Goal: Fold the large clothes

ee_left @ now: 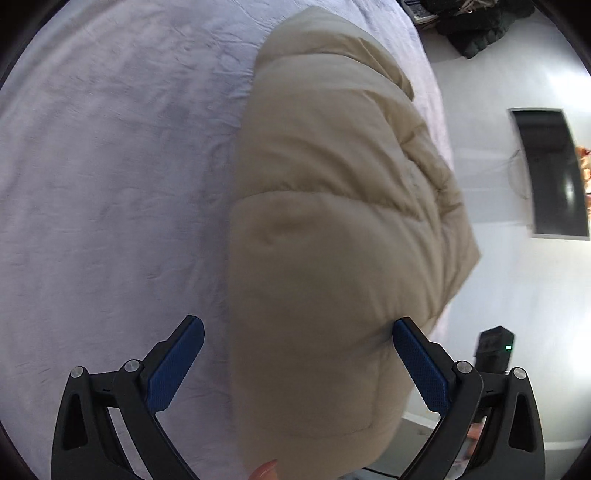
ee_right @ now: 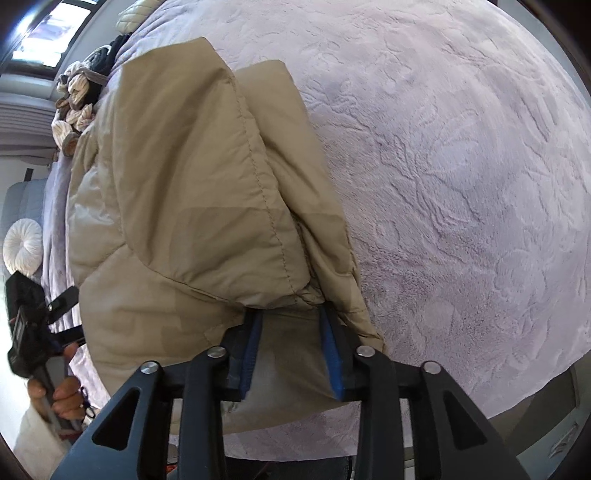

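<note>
A beige puffer jacket [ee_left: 332, 229] lies folded on a lavender bedspread [ee_left: 110, 184] near the bed's edge. My left gripper [ee_left: 297, 328] is open, its blue-padded fingers [ee_left: 177, 365] standing wide on either side of the jacket's near end. In the right wrist view the jacket [ee_right: 192, 206] fills the left half, with a flap folded over. My right gripper [ee_right: 291, 321] is shut on a bunched fold of the jacket, fabric pressed between its blue pads [ee_right: 332, 354].
The bedspread [ee_right: 461, 184] stretches to the right. Rolled socks and dark clothes [ee_right: 79, 88] lie at the bed's far end, a round white cushion [ee_right: 22, 245] beside it. A dark wall panel [ee_left: 554, 173] and dark clothing [ee_left: 476, 26] lie beyond the bed.
</note>
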Demonstrator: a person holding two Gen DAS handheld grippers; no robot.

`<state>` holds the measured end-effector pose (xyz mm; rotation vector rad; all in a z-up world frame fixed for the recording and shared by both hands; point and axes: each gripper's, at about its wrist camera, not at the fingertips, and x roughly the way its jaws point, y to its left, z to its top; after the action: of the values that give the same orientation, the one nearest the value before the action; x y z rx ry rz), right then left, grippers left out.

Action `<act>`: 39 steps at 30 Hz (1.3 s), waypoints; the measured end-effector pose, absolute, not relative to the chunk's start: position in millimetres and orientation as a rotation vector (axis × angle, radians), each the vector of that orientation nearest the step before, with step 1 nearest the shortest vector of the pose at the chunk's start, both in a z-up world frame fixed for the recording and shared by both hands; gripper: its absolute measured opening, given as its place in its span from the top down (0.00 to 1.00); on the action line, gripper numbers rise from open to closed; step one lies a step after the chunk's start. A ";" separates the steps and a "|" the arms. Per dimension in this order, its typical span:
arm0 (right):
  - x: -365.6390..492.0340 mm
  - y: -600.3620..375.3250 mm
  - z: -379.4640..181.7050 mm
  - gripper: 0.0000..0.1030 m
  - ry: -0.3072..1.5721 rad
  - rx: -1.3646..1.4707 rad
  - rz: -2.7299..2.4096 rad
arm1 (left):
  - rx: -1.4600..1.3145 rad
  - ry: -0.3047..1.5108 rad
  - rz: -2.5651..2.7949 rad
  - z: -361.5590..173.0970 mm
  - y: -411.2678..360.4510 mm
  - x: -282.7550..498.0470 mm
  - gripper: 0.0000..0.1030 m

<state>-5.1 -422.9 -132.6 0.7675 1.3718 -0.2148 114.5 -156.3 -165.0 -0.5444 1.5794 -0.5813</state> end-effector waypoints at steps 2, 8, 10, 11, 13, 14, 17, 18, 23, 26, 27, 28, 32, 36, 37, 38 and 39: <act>0.9 -428.0 -124.1 0.42 1.367 0.753 -0.214 | -0.572 1.595 -0.639 -171.3 -160.9 114.7 0.00; 16.3 -448.7 -84.3 0.18 1.253 0.735 -0.166 | -0.553 1.598 -0.686 -174.5 -170.6 110.6 0.00; 22.5 -454.7 -76.9 0.11 1.207 0.740 -0.133 | -0.553 1.600 -0.686 -176.5 -170.2 110.6 0.00; 28.3 -458.1 -73.7 0.11 1.188 0.733 -0.114 | -0.547 1.601 -0.683 -177.9 -171.2 110.0 0.00; 37.7 -453.1 -73.0 0.11 1.189 0.694 -0.098 | -0.534 1.602 -0.678 -179.4 -170.9 111.9 0.00; 45.6 -453.7 -76.8 0.11 1.207 0.676 -0.086 | -0.528 1.603 -0.680 -180.1 -171.1 111.3 0.00; 54.9 -451.8 -92.8 0.11 1.248 0.659 -0.054 | -0.536 1.606 -0.704 -182.2 -168.7 112.4 0.00; 55.3 -449.3 -98.6 0.11 1.260 0.654 -0.049 | -0.537 1.606 -0.713 -181.7 -166.5 116.6 0.00; 56.0 -453.3 -125.4 0.11 1.294 0.671 0.024 | -0.571 1.606 -0.752 -193.2 -167.8 120.6 0.00; 59.8 -458.6 -144.7 0.11 1.300 0.736 0.091 | -0.581 1.601 -0.773 -200.2 -164.2 119.0 0.00; 60.7 -459.0 -150.3 0.11 1.307 0.752 0.107 | -0.586 1.602 -0.779 -203.5 -163.4 118.8 0.00; 62.1 -460.3 -156.7 0.11 1.312 0.775 0.128 | -0.595 1.605 -0.787 -207.2 -162.4 119.5 0.00; 70.4 -465.2 -180.5 0.11 1.330 0.873 0.221 | -0.644 1.631 -0.812 -222.1 -165.1 124.5 0.00; 80.0 -467.6 -197.9 0.05 1.322 0.953 0.323 | -0.656 1.647 -0.829 -226.2 -171.0 129.2 0.00; 82.1 -467.4 -201.0 0.00 1.323 0.966 0.346 | -0.660 1.648 -0.832 -228.6 -172.0 129.7 0.00; 83.7 -466.2 -204.6 0.00 1.322 0.980 0.370 | -0.666 1.650 -0.831 -230.8 -172.1 129.9 0.00; 83.4 -464.8 -207.7 0.00 1.324 0.990 0.391 | -0.672 1.654 -0.829 -233.3 -172.4 130.0 0.00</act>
<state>83.4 -464.8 -207.7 0.9904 1.3243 0.3909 130.0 -172.4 -233.3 -0.6722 1.6540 -0.8288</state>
